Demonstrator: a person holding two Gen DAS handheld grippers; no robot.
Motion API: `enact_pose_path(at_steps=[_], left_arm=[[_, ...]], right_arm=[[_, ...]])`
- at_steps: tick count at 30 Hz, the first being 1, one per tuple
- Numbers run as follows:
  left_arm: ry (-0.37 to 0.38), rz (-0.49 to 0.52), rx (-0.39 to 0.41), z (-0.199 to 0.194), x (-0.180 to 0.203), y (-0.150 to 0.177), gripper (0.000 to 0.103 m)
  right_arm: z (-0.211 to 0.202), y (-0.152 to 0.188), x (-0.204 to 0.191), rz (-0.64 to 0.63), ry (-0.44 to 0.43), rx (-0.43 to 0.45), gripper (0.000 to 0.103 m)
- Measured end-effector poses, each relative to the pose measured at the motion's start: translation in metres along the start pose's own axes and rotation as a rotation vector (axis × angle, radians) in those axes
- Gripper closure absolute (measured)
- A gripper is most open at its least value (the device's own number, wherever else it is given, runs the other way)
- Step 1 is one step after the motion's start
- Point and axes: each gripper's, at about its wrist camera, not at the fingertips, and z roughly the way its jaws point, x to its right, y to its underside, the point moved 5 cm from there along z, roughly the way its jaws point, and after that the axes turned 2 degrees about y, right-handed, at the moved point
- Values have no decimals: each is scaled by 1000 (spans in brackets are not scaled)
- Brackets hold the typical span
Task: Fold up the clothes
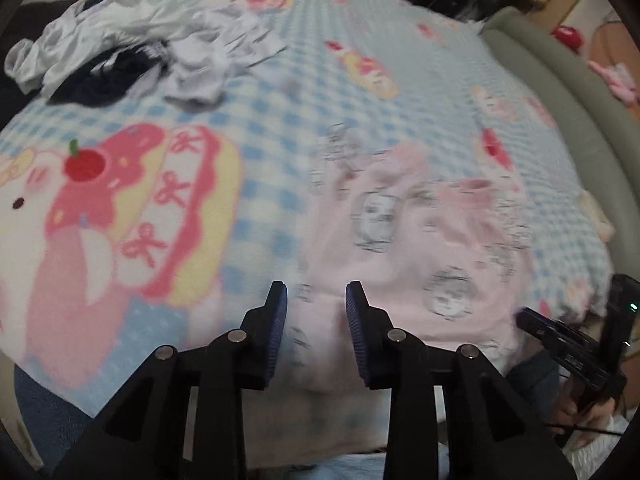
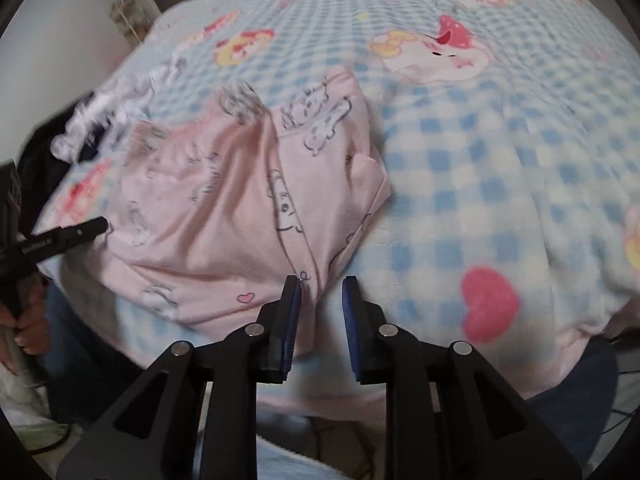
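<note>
I judge I am between folds: the pink cotton garment printed with grey cartoon figures (image 2: 224, 200) lies bunched and partly doubled over on the bed's blue-and-white checked fleece blanket (image 2: 500, 168), near its front edge. My left claw (image 1: 316, 300) hangs over the garment's near left hem, released, nothing between its blue pads. My right claw (image 2: 321, 292) is also released and empty, just beside the garment's near right corner; I see only blanket in its gap.

Next I would need to pinch the 2 near corners, 1 per claw, and carry that edge evenly toward the far edge, keeping the layers aligned.

Count: 2 claws, 1 pink garment, 1 blanket, and 1 heap of white and dark clothes (image 1: 132, 52) well apart at the far left; I cannot tell how many pieces it holds.
</note>
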Motion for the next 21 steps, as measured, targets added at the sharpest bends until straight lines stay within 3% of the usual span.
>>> enact_pose_path(at_steps=[3, 6, 8, 12, 16, 19, 21], left_arm=[[61, 91, 23, -7, 35, 7, 65], [54, 184, -16, 5, 62, 15, 61], [60, 197, -49, 10, 62, 24, 61], [78, 199, -94, 22, 61, 31, 61], [15, 192, -118, 40, 57, 19, 60], [-82, 166, -130, 44, 37, 11, 59], [-124, 135, -117, 38, 20, 4, 63]], right_arm=[[-6, -4, -20, -48, -10, 6, 81], [-7, -7, -40, -115, 25, -2, 78], [-8, -7, -54, -168, 52, 6, 60], [-1, -5, -66, -198, 44, -6, 57], [18, -4, -63, -178, 33, -47, 57], [26, -11, -60, -193, 44, -51, 57], [28, -14, -49, -188, 81, -48, 59]])
